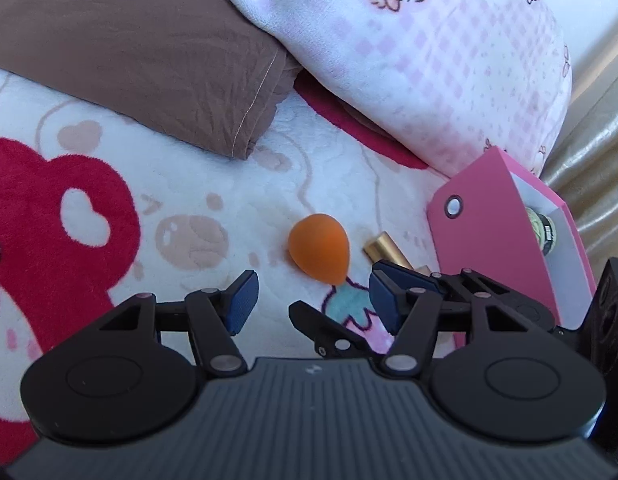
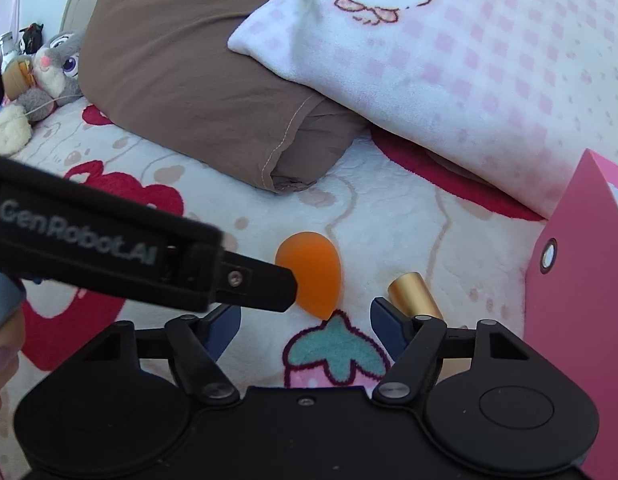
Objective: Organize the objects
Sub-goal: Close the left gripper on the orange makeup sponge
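An orange egg-shaped sponge lies on the fleece bed cover. To its right lies a gold tube. A pink box stands open at the right, with a round jar inside. My left gripper hovers open just short of the sponge, nothing between its blue pads. In the right wrist view its black finger overlaps the sponge's left edge. My right gripper is open and empty, with the sponge and tube just beyond its tips.
A brown pillow and a pink checked blanket lie behind the objects. Plush toys sit at the far left. Shiny gold fabric hangs beyond the box. A hand shows at the lower left.
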Tool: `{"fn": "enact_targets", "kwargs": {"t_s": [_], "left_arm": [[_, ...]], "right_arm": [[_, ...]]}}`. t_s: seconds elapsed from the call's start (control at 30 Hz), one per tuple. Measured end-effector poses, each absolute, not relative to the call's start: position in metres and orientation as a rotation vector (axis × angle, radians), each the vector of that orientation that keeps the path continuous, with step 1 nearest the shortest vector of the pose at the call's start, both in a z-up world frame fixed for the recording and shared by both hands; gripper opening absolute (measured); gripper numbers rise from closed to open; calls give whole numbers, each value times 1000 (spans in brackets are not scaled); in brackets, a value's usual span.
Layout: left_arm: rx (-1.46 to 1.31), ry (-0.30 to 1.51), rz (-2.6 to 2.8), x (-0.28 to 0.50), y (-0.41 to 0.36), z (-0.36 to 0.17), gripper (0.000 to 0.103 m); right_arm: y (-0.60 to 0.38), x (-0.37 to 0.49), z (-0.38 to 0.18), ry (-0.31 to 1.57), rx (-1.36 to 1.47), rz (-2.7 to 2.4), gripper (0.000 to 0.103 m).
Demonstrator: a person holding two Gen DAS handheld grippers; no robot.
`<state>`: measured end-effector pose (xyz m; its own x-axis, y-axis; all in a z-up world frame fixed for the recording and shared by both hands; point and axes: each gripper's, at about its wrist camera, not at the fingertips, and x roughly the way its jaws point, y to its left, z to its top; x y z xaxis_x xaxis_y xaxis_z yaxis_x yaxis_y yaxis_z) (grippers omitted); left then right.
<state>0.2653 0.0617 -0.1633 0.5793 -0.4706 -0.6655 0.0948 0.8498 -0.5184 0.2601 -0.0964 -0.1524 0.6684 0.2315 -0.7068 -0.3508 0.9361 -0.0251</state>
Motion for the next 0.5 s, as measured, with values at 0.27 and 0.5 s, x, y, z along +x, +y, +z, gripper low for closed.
{"fn": "enact_targets", "kwargs": {"t_s": [0.27,0.5], "left_arm": [[-453,835,-337,278,53,-174,44],[-493,870,-370,277,51,-178,38]], "right_arm": [[-92,277,-168,740,-224,317,55],[-90,268,-163,722,-240,360,36]]}}
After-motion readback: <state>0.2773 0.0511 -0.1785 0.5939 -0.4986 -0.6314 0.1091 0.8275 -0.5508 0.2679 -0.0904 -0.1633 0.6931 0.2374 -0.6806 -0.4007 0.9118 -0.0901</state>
